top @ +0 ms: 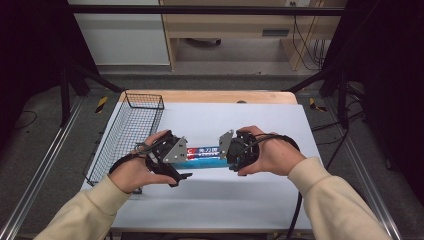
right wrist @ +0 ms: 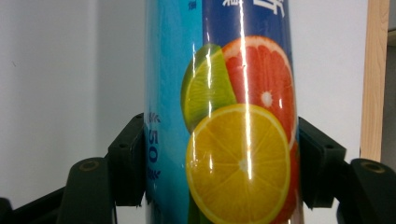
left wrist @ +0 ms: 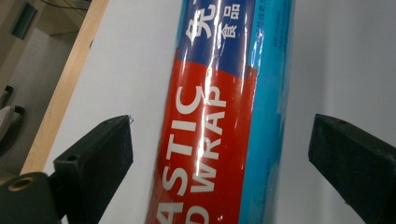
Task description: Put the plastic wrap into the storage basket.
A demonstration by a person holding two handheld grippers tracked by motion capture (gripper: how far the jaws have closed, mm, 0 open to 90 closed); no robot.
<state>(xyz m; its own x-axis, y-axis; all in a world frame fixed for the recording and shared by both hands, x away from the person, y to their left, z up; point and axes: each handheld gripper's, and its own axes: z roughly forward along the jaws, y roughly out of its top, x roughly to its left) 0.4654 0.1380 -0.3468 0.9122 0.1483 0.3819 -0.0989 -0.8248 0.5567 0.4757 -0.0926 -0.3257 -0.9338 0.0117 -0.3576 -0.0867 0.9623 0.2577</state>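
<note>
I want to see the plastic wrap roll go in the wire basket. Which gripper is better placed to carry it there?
The right gripper, probably: its jaws already clamp the plastic wrap roll. The left gripper sits nearer the wire basket, but its jaws stand apart from the roll on both sides, so it would need to grip first.

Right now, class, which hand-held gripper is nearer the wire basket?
Left. The left hand-held gripper sits just beside the wire basket; the right hand-held gripper, clamping the plastic wrap roll, is farther away.

A white-covered worktop (top: 260,200) with a pale wooden edge stands on grey floor (top: 45,150) — black frame posts (top: 65,95) flank it, and light wooden furniture (top: 225,30) with dangling cables (top: 307,45) sits beyond.
</note>
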